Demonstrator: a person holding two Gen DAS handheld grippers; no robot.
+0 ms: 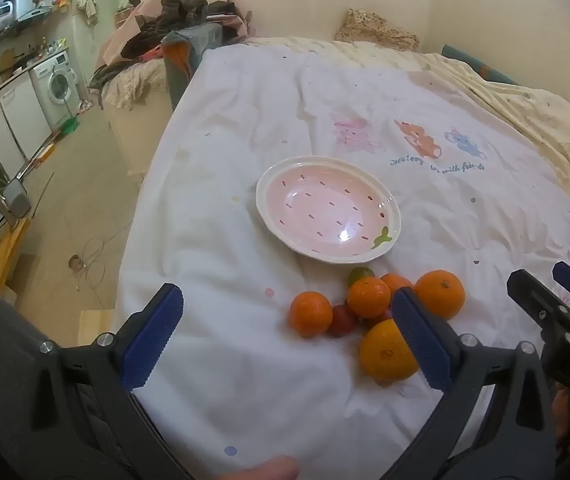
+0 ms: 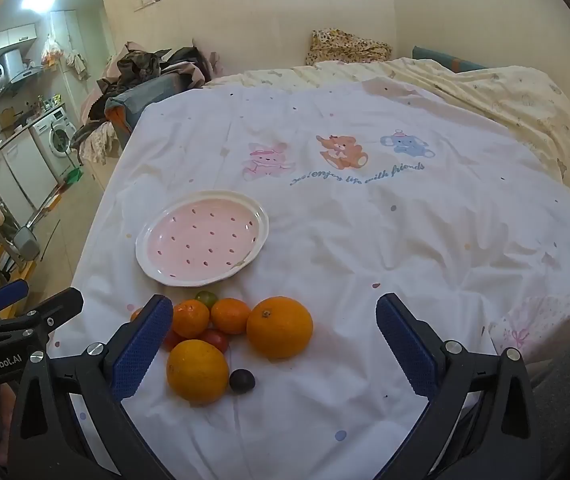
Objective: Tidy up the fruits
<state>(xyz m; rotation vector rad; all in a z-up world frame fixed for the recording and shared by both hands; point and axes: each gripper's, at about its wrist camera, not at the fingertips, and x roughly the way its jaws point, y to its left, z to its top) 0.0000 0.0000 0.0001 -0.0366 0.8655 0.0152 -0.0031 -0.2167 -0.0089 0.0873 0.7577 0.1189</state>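
1. Okay, my left gripper sits low in the left wrist view, jaws spread wide, nothing between the pads; its blue right pad overlaps the fruit pile in the picture.
2. My right gripper is low centre in the right wrist view, also spread wide and empty, with the big fruit showing between its fingers.
3. Fruit pile lies on the white bedcover, lower left of centre in the right view: large orange, second large orange, two small mandarins, red tomatoes, a green one, a dark plum just beside the nearer orange.
4. Pink plate with white rim sits just above the pile, left of centre, nothing in it.
5. Printed bears on the cover, upper centre.
6. Washing machine in the upper left of the left view.
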